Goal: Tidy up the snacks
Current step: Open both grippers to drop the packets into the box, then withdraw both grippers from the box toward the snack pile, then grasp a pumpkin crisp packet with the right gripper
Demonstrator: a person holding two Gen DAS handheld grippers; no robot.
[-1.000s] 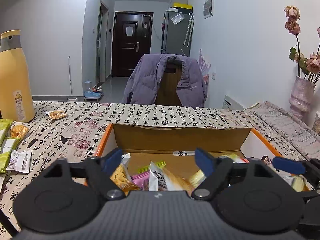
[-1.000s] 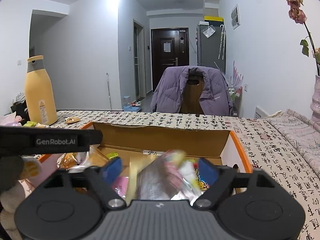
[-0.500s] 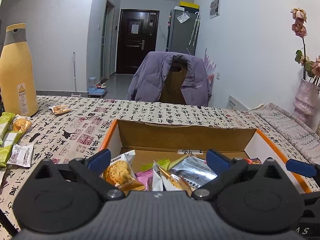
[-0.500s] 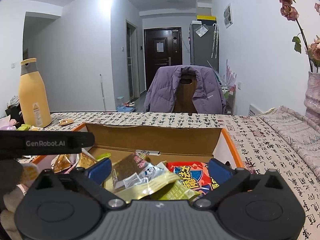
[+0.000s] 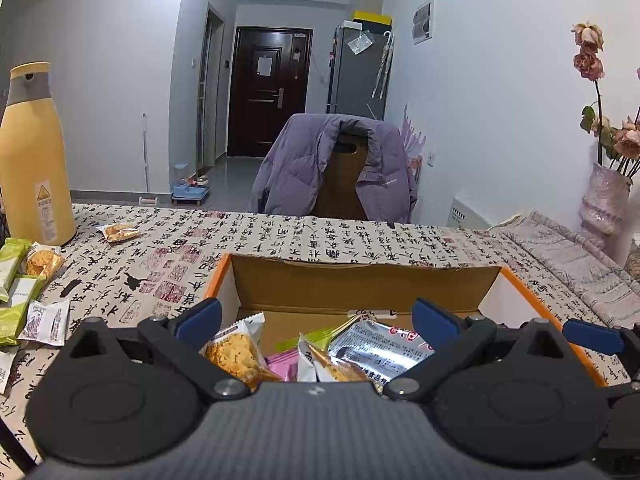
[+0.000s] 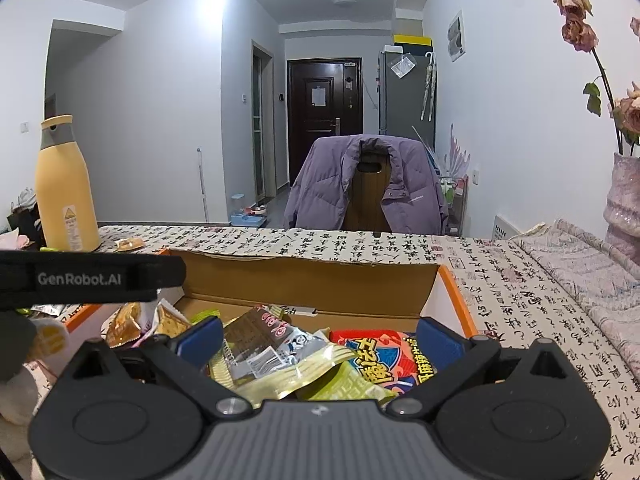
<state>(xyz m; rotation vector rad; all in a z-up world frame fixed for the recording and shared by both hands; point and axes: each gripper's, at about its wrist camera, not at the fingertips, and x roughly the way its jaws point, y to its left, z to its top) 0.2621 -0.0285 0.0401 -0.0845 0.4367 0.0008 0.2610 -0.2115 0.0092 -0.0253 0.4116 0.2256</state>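
Observation:
An open cardboard box [image 5: 360,284] with an orange rim sits on the table just ahead of both grippers. My left gripper [image 5: 316,318] is open above its near left part, with nothing between the fingers. Below it lie a cracker pack [image 5: 234,354], a pink pack [image 5: 282,364] and a silver pack [image 5: 380,350]. My right gripper [image 6: 320,338] is open over the same box [image 6: 312,280], above a brown pack [image 6: 264,340], a green pack [image 6: 304,376] and a red pack [image 6: 384,356]. Loose snacks remain on the cloth at left: green bars [image 5: 16,304], a white packet [image 5: 44,322] and a cracker pack [image 5: 120,233].
A tall yellow bottle [image 5: 34,160] stands at the table's far left. A chair with a purple jacket [image 5: 336,168] is behind the table. A pink vase [image 5: 604,200] with flowers and a folded cloth [image 5: 560,256] are at the right. The left gripper's body [image 6: 80,278] crosses the right wrist view.
Both grippers' jaws have spread wider. The packs that were between the fingers, blurred in the right wrist view, now lie still in the box.

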